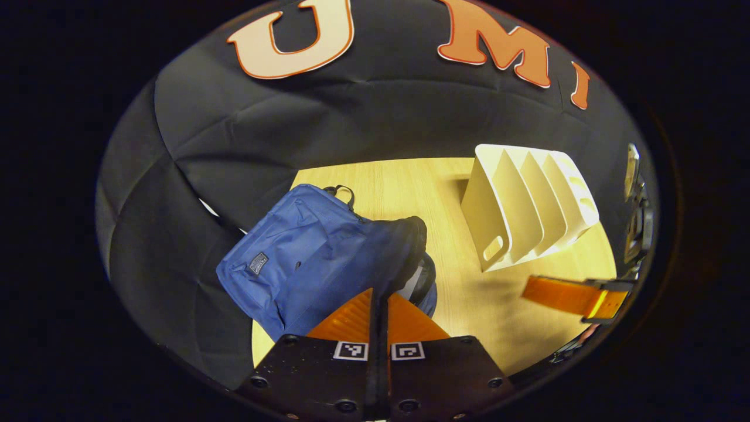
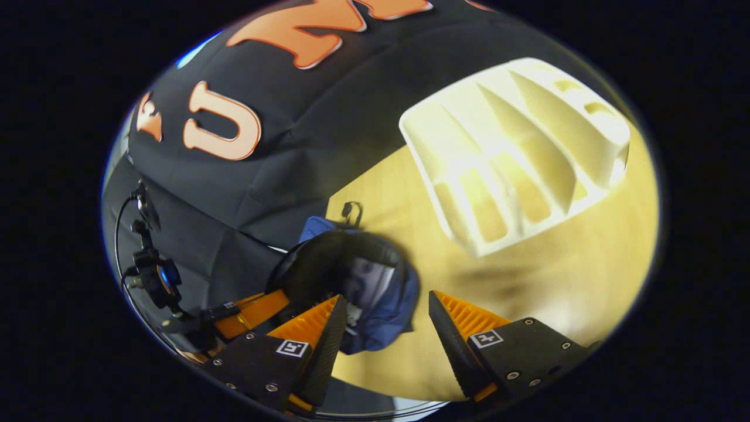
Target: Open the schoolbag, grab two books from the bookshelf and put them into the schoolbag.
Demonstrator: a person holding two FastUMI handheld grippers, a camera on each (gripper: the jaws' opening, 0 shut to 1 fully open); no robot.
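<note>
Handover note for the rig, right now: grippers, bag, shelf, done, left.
Left hand-held gripper: shut on the schoolbag opening's edge, holding it open.
Right hand-held gripper: open, empty, just in front of the bag mouth.
Schoolbag: blue, lying on the wooden table, unzipped; something pale, perhaps a book, shows inside.
Bookshelf: white, slots empty.
Done: bag opened, shelf cleared.
Left: confirm both books are inside, then release the bag.

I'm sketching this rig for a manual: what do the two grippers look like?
Both match: black bolted blocks, each carrying a square black-and-white marker, tapering into orange ribbed wedge fingers. The left gripper and the right gripper look alike; black cables trail behind the left one in the right gripper view.
</note>
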